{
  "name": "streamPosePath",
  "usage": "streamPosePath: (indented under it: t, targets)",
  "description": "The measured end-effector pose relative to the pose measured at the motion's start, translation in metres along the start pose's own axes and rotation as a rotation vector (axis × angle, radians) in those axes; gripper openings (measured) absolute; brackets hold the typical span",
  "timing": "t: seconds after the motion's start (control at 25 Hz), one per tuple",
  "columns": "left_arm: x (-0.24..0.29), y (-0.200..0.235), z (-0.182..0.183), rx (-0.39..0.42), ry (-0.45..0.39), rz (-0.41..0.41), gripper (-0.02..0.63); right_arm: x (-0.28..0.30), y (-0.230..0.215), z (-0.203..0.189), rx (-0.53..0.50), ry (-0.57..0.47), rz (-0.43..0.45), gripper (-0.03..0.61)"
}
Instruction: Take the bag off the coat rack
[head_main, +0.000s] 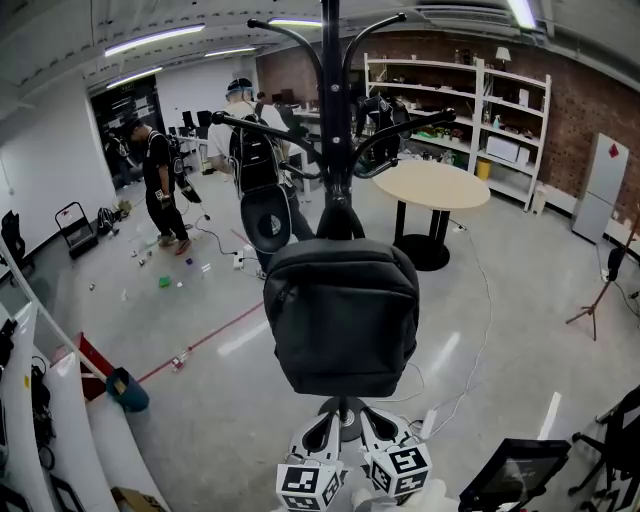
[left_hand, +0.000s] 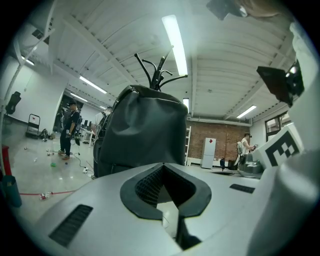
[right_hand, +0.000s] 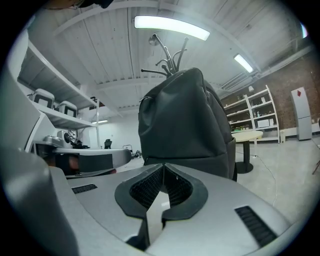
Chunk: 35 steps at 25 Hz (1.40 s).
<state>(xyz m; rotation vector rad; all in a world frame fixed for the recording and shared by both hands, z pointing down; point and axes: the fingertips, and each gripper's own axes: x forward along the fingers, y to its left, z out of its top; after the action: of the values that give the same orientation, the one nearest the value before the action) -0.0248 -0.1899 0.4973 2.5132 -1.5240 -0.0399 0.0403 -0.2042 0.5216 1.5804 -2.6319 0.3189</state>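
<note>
A black backpack (head_main: 342, 318) hangs on the black coat rack (head_main: 331, 120), straight ahead of me. Both grippers sit low beneath the bag, side by side and pointing up at it. The left gripper (head_main: 322, 430) is shut with nothing between its pads. The right gripper (head_main: 378, 426) is also shut and empty. In the left gripper view the backpack (left_hand: 145, 130) towers just beyond the closed tips of the left gripper (left_hand: 162, 165), with the rack's hooks (left_hand: 157, 75) above. The right gripper view shows the backpack (right_hand: 185, 120) close behind the right gripper (right_hand: 163, 165). Neither gripper touches the bag.
A round beige table (head_main: 432, 186) stands behind the rack to the right, with white shelves (head_main: 470, 100) along the brick wall. Two people (head_main: 160, 185) stand at the back left among small items on the floor. A teal bin (head_main: 128, 390) is at left, and a black stand (head_main: 510, 470) at lower right.
</note>
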Motion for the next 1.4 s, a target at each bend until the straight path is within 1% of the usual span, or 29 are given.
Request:
streamPosePath:
  t: [0.28,0.44,0.56,0.76,0.92,0.96,1.12,1.2,1.28,1.36,1.4]
  targets:
    - [0.035,0.002,0.008,0.004,-0.011,0.009,0.0,0.02,-0.015,0.016,-0.014,-0.029,0.031,0.012]
    - [0.04,0.006,0.011,0.005,-0.012,0.014,0.0,0.025,-0.02,0.019,-0.005,-0.034,0.028,0.012]
    - [0.043,0.011,0.015,0.021,-0.021,-0.011,0.0,0.026,-0.02,0.022,-0.024,-0.04,0.011,0.012]
    - [0.043,0.021,0.043,0.058,-0.077,-0.05,0.0,0.028,-0.013,0.027,-0.05,-0.027,0.006,0.012]
    - [0.043,0.03,0.065,0.051,-0.102,-0.081,0.0,0.033,-0.01,0.021,-0.017,-0.015,0.0,0.012]
    - [0.042,0.031,0.073,0.065,-0.11,-0.087,0.0,0.034,-0.008,0.019,-0.017,-0.01,0.001,0.012]
    - [0.036,0.029,0.105,0.166,-0.143,-0.104,0.002,0.034,-0.005,0.015,-0.012,0.002,0.006,0.012]
    - [0.033,0.031,0.124,0.216,-0.167,-0.081,0.002,0.034,-0.002,0.015,-0.01,0.006,0.016,0.012]
    - [0.031,0.038,0.144,0.273,-0.189,-0.033,0.002,0.035,0.001,0.015,-0.008,0.008,0.023,0.012]
    - [0.031,0.045,0.161,0.312,-0.211,-0.003,0.008,0.037,0.003,0.013,-0.007,0.011,0.029,0.012]
    - [0.031,0.048,0.168,0.328,-0.218,0.001,0.054,0.038,0.004,0.011,-0.007,0.013,0.033,0.012]
